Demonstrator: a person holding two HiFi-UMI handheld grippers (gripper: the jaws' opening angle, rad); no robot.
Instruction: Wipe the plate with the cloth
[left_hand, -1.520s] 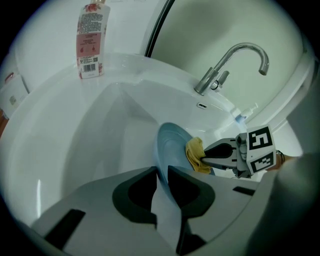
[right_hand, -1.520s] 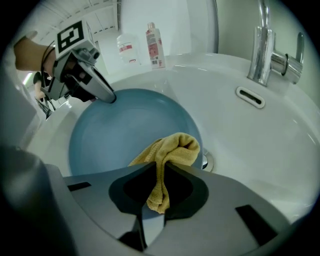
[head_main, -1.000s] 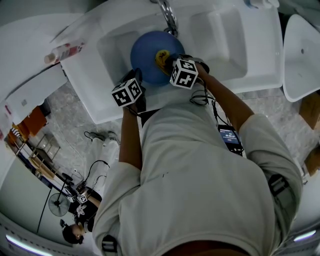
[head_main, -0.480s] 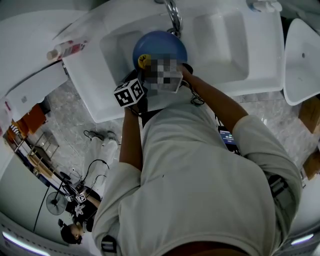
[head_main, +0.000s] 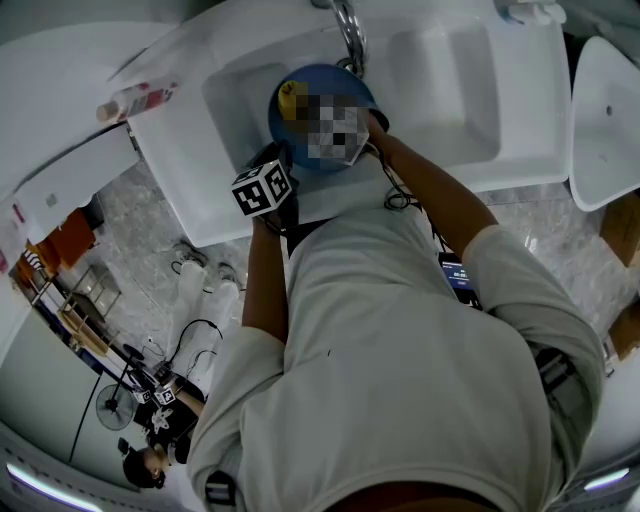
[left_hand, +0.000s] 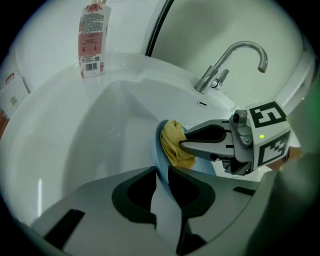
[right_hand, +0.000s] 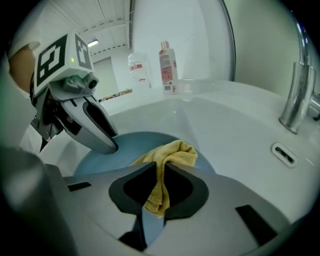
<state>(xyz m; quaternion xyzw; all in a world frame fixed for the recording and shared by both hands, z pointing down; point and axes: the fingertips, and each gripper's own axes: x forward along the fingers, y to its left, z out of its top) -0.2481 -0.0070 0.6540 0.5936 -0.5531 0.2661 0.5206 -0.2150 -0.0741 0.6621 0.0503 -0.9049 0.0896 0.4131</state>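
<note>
**A:** In the left gripper view, what worries you?

**B:** The left gripper (left_hand: 162, 169) is clamped on the thin rim of the round blue plate (left_hand: 159, 156). The plate shows edge-on, held up inside the white moulded sink (left_hand: 100, 125). That is one pinch on one edge. I judge that a hard push on the face could lever the plate loose and drop it into the basin. The right gripper (left_hand: 183, 144) presses the crumpled yellow terry cloth (left_hand: 175, 147) against the plate close to its rim, so a stroke might run off the edge.

**A:** And in the right gripper view?

**B:** The right jaws are closed on a fold of the cloth, and the rest is bunched on the plate's face. If the fold slips out, bare jaw tips would scrape the plate. The left tool's jaws sit just beside the cloth's path, so the two could knock together. The chrome tap (right_hand: 299, 95) stands near on the right, and a pink-labelled bottle (right_hand: 168, 65) is on the ledge beyond.

**A:** What about the surface and the room, from the head view?

**B:** The sink looks glossy and smooth, so I'd expect a dropped plate to slide. A second moulded hollow (head_main: 440, 70) lies to the right of the tap. The grey stone-patterned floor (head_main: 150, 220) has loose cables (head_main: 195, 330) on it. A standing fan (head_main: 118, 408) is at the lower left, well apart.
</note>
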